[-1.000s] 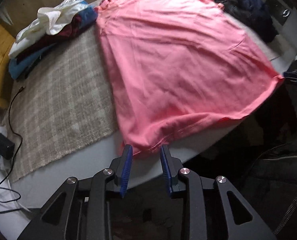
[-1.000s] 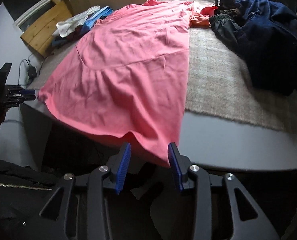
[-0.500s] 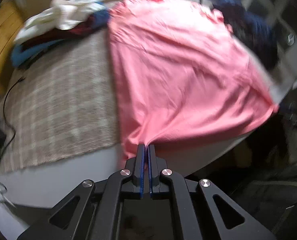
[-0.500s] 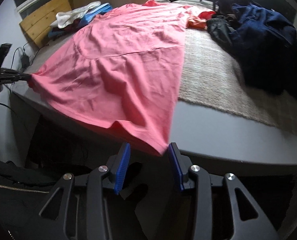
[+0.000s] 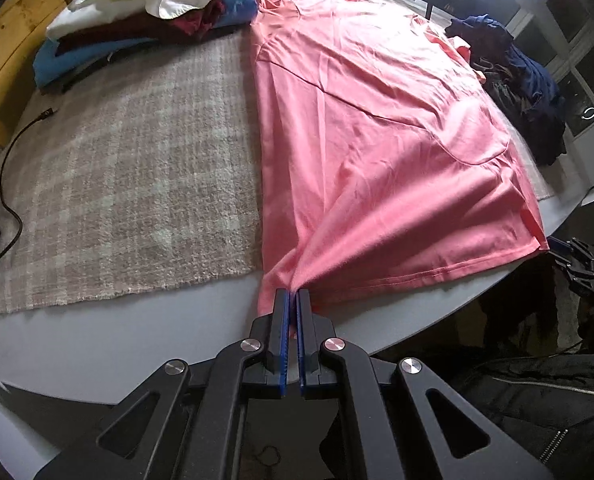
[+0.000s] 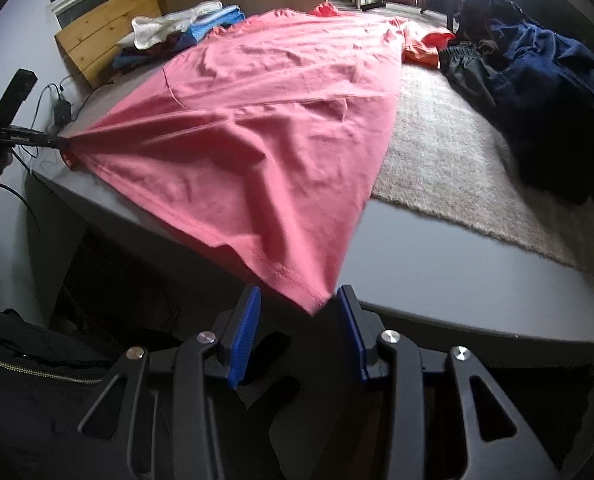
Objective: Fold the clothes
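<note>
My left tool (image 5: 291, 300) is pressed together on the near left corner of the pink shirt (image 5: 377, 128), and creases fan out from the pinch across the cloth, so I judge the hold is firm. My right tool (image 6: 299, 300) has its blue pads (image 6: 245, 328) apart with the other hem corner lying between them; the jaws are closing but neither pad presses the fabric yet.

The shirt is thin, soft jersey: light, limp, with no stiffness of its own. It will sag wherever it is not held and will drag on the fuzzy plaid blanket (image 5: 117, 184) beneath it, so I expect it to bunch if pulled from one corner only. The stitched hem is the thickest, least slippery part, and the two bottom corners are the right places to grip; I want the right corner seated deep in the pads before any lift.

Both tools point steeply downward at the front edge of the grey counter (image 6: 437, 280), one at each hem corner, the hem hanging just over that edge.

Further out, the shirt lies flat and lengthwise across the blanket, collar at the far end. A stack of folded clothes (image 5: 145, 12) sits at the far left, a dark blue heap (image 6: 537, 64) at the far right.
</note>
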The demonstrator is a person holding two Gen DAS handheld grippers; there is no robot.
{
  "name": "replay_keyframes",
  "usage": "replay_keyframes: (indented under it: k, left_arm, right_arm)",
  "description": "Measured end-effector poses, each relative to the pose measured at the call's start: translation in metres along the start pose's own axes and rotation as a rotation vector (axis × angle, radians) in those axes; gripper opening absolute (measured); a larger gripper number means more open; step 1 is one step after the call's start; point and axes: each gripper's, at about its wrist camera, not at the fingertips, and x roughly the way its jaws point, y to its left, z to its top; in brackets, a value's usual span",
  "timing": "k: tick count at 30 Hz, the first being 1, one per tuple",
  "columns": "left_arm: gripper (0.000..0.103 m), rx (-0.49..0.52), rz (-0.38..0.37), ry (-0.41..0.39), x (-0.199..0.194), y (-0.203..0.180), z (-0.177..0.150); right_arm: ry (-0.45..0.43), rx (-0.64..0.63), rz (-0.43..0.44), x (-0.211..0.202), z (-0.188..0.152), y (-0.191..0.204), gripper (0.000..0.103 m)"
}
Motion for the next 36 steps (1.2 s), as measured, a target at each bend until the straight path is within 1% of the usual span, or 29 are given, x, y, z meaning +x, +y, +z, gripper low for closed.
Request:
replay_keyframes:
  k: [1,2,3,6,9,11,13,15,16,17,19,21,22,25,27,28,29,30,32,34,36]
  left_arm:
    - [0.003,0.001,-0.002,0.000,-0.001,-0.001,-0.001]
    - [0.003,0.003,-0.004,0.001,-0.003,-0.001,-0.002]
    - [0.003,0.005,-0.006,-0.001,-0.003,-0.002,-0.001]
    - [0.003,0.011,-0.026,-0.005,-0.005,-0.004,0.001]
    - [0.003,0.028,-0.043,-0.006,-0.008,-0.011,-0.001]
    - [0.003,0.024,-0.083,-0.012,-0.012,-0.019,-0.003]
    - [0.003,0.032,-0.144,-0.020,-0.015,-0.033,-0.006]
    - [0.003,0.084,-0.135,-0.034,-0.015,-0.048,-0.011]
    - [0.003,0.099,-0.121,-0.034,-0.012,-0.052,-0.013]
    - [0.003,0.081,-0.116,-0.025,-0.009,-0.049,-0.014]
    - [0.003,0.042,-0.112,-0.018,-0.006,-0.040,-0.017]
    - [0.003,-0.008,-0.111,-0.038,-0.012,-0.024,-0.018]
    - [0.003,-0.035,-0.098,-0.052,-0.015,-0.015,-0.019]
    - [0.003,-0.102,-0.016,-0.064,-0.016,0.014,-0.021]
    - [0.002,-0.125,0.045,-0.049,-0.011,0.025,-0.024]
    - [0.002,-0.131,0.060,-0.036,-0.010,0.030,-0.027]
    - [0.002,-0.130,0.046,-0.039,-0.012,0.029,-0.030]
    - [0.005,-0.129,0.031,-0.042,-0.014,0.028,-0.034]
    - [0.021,-0.112,0.013,-0.052,-0.019,0.023,-0.039]
    - [0.025,-0.072,0.011,-0.052,-0.018,0.014,-0.041]
    - [0.027,-0.053,0.026,-0.028,-0.010,0.009,-0.038]
  right_arm:
    - [-0.003,0.009,0.000,0.000,0.001,0.000,0.030]
    - [-0.006,0.019,0.003,0.000,0.002,-0.001,0.012]
    - [-0.013,0.032,0.009,-0.001,0.004,-0.002,0.003]
    - [-0.066,0.051,0.014,-0.011,0.009,-0.004,0.002]
    - [-0.113,0.047,-0.030,-0.029,0.018,-0.009,0.002]
    - [-0.152,0.057,-0.076,-0.049,0.024,-0.020,0.001]
    - [-0.193,0.056,-0.134,-0.070,0.030,-0.029,0.001]
    - [-0.220,0.053,-0.186,-0.086,0.036,-0.037,0.001]
    - [-0.209,0.051,-0.201,-0.084,0.038,-0.039,0.001]
    - [-0.196,0.048,-0.214,-0.080,0.041,-0.040,0.001]
    - [-0.174,0.026,-0.209,-0.069,0.043,-0.035,0.002]
    - [-0.152,0.003,-0.190,-0.056,0.044,-0.028,0.002]
    - [-0.140,-0.007,-0.172,-0.049,0.045,-0.023,0.002]
    - [-0.096,-0.037,-0.157,-0.032,0.038,-0.013,0.003]
    - [-0.062,-0.052,-0.152,-0.023,0.030,-0.010,0.005]
    - [-0.048,-0.052,-0.149,-0.020,0.027,-0.010,0.005]
    - [-0.034,-0.049,-0.147,-0.017,0.024,-0.010,0.005]
    - [-0.023,-0.044,-0.139,-0.015,0.022,-0.012,0.005]
    - [-0.011,-0.030,-0.137,-0.015,0.016,-0.015,0.005]
    - [-0.002,-0.018,-0.123,-0.014,0.012,-0.016,0.008]
    - [0.002,-0.002,-0.101,-0.014,0.009,-0.018,0.015]
